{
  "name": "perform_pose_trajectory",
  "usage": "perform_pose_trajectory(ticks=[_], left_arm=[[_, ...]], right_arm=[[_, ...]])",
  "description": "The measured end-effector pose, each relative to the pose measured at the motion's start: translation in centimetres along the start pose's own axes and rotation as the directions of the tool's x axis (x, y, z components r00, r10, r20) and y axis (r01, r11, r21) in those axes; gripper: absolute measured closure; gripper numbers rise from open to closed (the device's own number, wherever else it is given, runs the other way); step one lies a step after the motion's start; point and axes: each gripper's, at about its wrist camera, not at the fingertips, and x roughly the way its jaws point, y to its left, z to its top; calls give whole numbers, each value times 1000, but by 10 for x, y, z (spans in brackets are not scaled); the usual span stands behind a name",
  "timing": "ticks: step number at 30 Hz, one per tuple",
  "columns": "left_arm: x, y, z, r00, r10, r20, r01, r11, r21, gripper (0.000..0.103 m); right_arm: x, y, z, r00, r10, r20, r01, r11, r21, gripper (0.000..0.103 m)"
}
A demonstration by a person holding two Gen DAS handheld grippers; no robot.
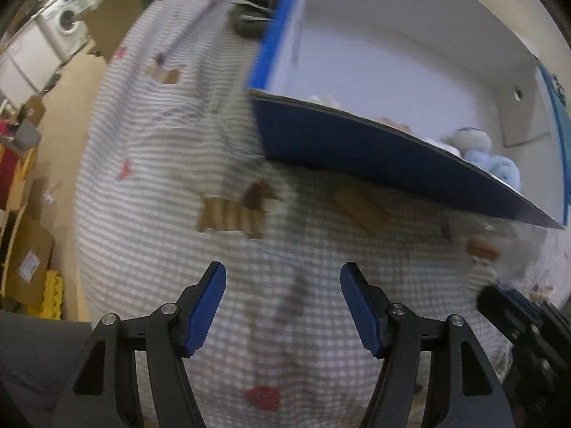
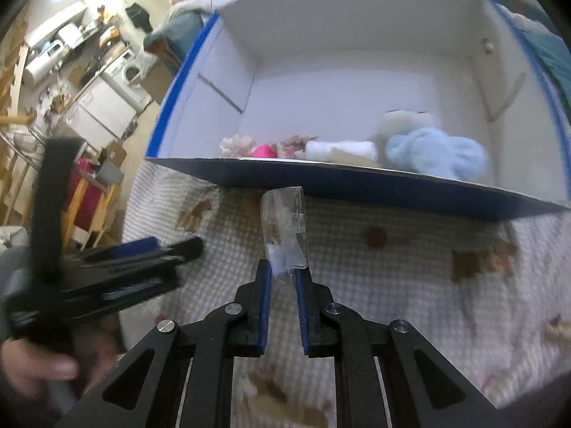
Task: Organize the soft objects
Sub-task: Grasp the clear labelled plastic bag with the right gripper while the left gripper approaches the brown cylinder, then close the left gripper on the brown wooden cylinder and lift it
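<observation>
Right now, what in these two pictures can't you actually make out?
- Right wrist view: what the clear plastic bag in the right tongs holds; too glary.
- Left wrist view: most soft toys in the blue-edged white cardboard box; its front wall hides them.
- Right wrist view: left tongs motion-blurred.

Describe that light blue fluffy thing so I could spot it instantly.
Find the big blue-sided box with white inner walls standing on the checked bedspread. Inside, against its near wall toward the right, lies the light blue plush toy. Its neighbours are white, cream and pink; it alone is blue.
</observation>
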Motion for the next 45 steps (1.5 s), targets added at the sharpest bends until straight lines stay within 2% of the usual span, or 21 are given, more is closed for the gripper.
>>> perform_pose_trajectory(ticks=[4, 7, 10, 13, 17, 19, 20, 21, 30, 45], left_arm=[[6, -17, 5, 999, -45, 27, 44, 998, 43, 39], [15, -34, 11, 996, -81, 31, 78, 992, 95, 39], [27, -42, 15, 993, -111, 36, 107, 990, 95, 40], [43, -46, 19, 994, -109, 22, 107, 990, 88, 53], [54, -44, 24, 995, -104, 12, 103, 993, 65, 59], [56, -44, 27, 996, -88, 15, 87, 994, 67, 76], [56, -42, 28, 996, -92, 8, 91, 994, 66, 89], [56, -41, 29, 994, -106, 0, 106, 993, 61, 96], [43, -27, 26, 992, -128, -14, 128, 991, 34, 100], [7, -2, 17, 994, -101, 38, 100, 995, 30, 100]], right_arm=[[-17, -19, -11, 999, -33, 13, 32, 998, 62, 88], [-15, -36, -10, 999, -48, 15, 46, 991, 125, 88], [-9, -45, -8, 999, -47, 10, 45, 986, 160, 88], [-5, -47, -6, 999, -43, 8, 41, 985, 169, 88], [-7, -48, -8, 999, -50, 8, 48, 985, 164, 88], [-6, -49, -7, 999, -51, 7, 49, 985, 167, 88], [-5, -49, -7, 999, -51, 6, 49, 984, 169, 88], [-2, -49, -6, 999, -51, 6, 50, 984, 169, 88], [1, -45, -6, 998, -60, 9, 57, 986, 158, 88], [-7, -36, -8, 996, -69, 49, 63, 992, 112, 88]])
